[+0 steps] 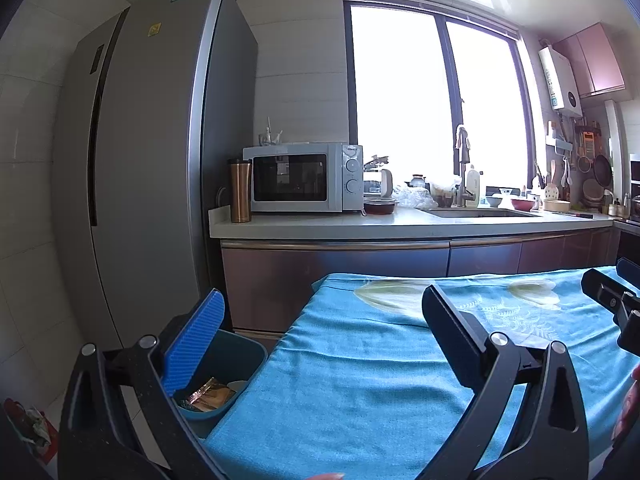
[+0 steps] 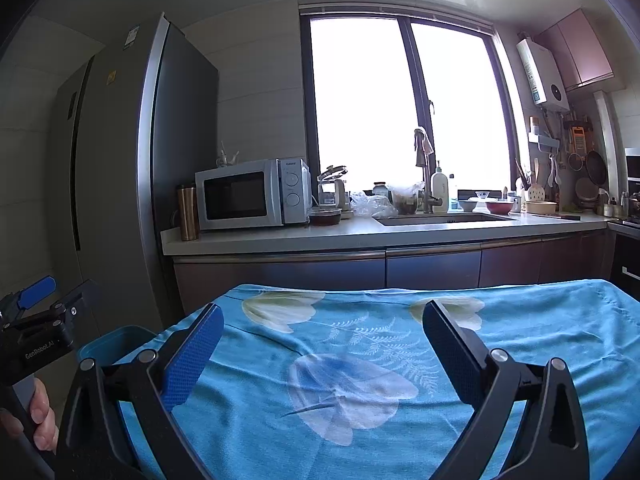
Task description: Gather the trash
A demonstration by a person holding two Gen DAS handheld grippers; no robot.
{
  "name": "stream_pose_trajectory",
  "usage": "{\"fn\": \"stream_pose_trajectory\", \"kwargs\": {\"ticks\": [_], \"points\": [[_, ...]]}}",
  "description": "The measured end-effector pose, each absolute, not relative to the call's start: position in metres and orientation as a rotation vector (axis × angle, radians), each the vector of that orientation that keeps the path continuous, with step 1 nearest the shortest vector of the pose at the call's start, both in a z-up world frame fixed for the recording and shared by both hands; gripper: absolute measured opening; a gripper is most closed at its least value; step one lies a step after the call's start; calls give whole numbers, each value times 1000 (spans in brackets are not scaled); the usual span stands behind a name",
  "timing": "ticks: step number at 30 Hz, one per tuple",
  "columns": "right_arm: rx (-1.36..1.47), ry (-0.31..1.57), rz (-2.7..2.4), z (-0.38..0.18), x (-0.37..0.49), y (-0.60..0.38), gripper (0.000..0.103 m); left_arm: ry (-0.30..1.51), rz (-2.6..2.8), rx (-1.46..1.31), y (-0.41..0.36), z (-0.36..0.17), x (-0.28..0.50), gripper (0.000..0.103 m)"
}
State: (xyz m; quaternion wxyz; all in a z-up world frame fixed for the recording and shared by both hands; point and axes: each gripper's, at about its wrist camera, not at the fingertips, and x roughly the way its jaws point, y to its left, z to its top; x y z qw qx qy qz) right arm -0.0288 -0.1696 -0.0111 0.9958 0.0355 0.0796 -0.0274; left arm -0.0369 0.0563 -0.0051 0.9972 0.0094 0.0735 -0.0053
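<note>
left gripper — fingers spread wide, empty | right gripper — spread wide, empty, over blue tablecloth | wrappers lay inside blue bin beside table's left edge

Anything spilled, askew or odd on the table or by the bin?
Nothing stands out. The blue floral tablecloth lies flat apart from slight wrinkles and shows no trash; wrappers sit inside the teal plastic bin at its left edge. Both hand-held grippers are open, holding nothing.

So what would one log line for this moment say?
left tongs: open, empty | right tongs: open, empty | blue floral tablecloth: bare | blue plastic bin: holds wrappers
</note>
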Motion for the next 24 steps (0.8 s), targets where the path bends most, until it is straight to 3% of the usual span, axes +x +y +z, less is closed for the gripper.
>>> {"fn": "stream_pose_trajectory", "kwargs": {"ticks": [24], "points": [[75, 161, -57, -12, -25, -172, 96, 141, -2, 18, 55, -4, -39, 97]]}}
